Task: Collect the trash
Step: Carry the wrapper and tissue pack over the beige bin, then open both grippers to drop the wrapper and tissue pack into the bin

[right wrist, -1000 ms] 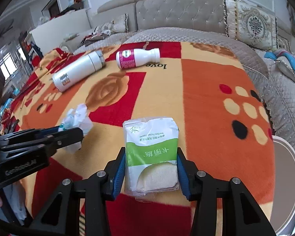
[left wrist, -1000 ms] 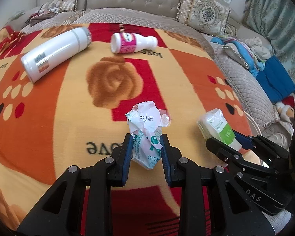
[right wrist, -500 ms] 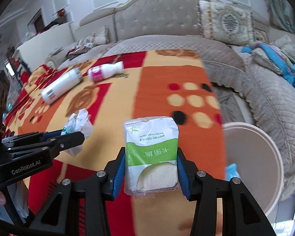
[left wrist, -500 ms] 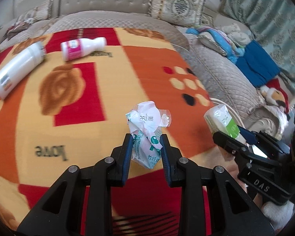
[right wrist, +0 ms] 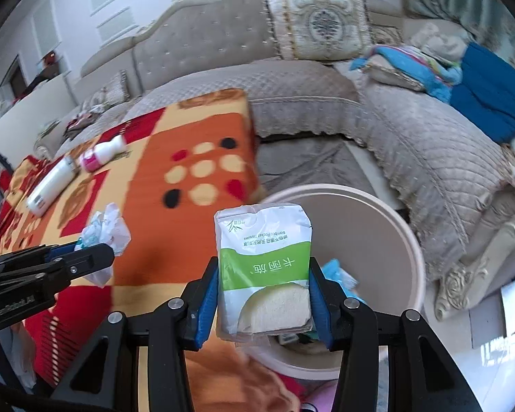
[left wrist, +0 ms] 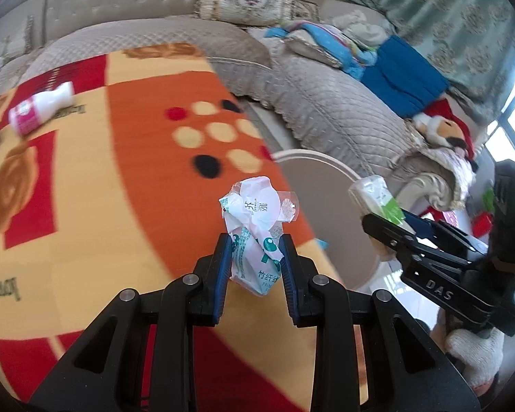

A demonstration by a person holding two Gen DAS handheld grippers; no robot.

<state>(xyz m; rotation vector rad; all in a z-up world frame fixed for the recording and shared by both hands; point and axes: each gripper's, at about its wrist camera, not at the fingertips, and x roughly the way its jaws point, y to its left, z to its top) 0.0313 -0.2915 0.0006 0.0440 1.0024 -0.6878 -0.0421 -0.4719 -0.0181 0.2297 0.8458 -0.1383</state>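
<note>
The left gripper [left wrist: 255, 255] has its two blue-lined jaws pressed tight on a crumpled white wrapper [left wrist: 255, 226]. The wrapper sticks up above the jaw tips and has green marks on it. Below the jaws lies the bright blanket [left wrist: 120, 178] with red, orange and yellow squares.

The right gripper [right wrist: 264, 292] has its jaws closed on a tissue pack [right wrist: 264, 267]. The pack is white and green, stands upright, and fills the whole gap between the jaws.

Just behind and under the tissue pack is the round bin [right wrist: 401, 240]. It is a pale color. Some blue trash [right wrist: 336, 271] lies inside it, just right of the pack.

To the left of the right jaws, the other gripper and its crumpled wrapper show over the blanket.

Farther off to the left, two bottles lie on their sides on the blanket. One is a pink and white bottle [right wrist: 101, 154]. The other is a long white bottle [right wrist: 49, 185], just beside it.

Far behind everything is a gray sofa [right wrist: 326, 103] with a fancy pillow [right wrist: 319, 27] on it. A blue cloth [right wrist: 491, 92] sits on the sofa, far right of the jaws.
</note>
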